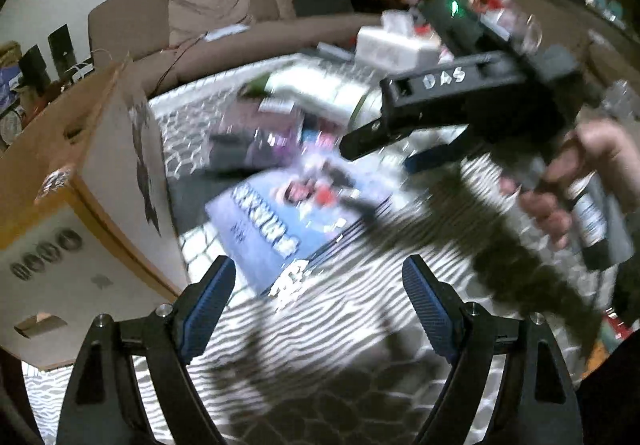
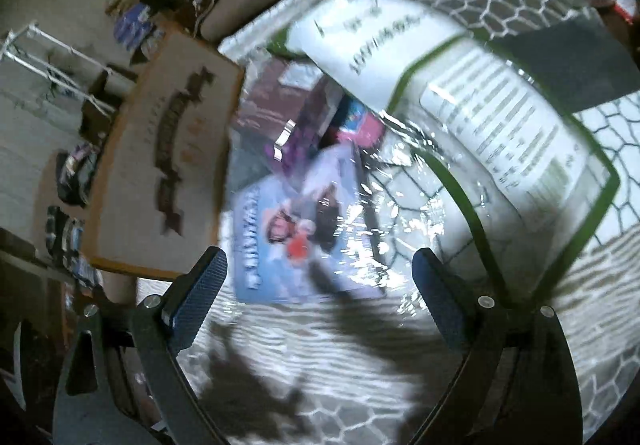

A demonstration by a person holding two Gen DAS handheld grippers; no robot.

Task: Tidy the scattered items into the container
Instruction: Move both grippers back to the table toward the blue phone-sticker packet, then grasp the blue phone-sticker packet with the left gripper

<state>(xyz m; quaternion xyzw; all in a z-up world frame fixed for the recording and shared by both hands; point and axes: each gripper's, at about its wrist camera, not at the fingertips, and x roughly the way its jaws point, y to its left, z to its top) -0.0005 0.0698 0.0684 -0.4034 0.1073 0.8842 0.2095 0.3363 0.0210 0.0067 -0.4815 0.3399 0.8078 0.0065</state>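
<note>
I am tilting my left tongs point(image 1: 316, 309) downward, spread wide and gripping nothing, over the patterned rug point(image 1: 360, 325). Just beyond them a blue package point(image 1: 276, 229) is lying, the cardboard box point(image 1: 100, 149) standing to its left. My right hand point(image 1: 576, 181) is angling the right tongs point(image 2: 320, 297) down too, likewise gaping and empty.

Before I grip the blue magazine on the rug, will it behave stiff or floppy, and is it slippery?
The blue magazine looks thin and flat on the rug, so it would probably sag when lifted by one edge. Bright glare on its cover suggests a glossy, perhaps plastic-wrapped surface, likely slippery. Lying flush, its edge may be hard to get under.
</note>
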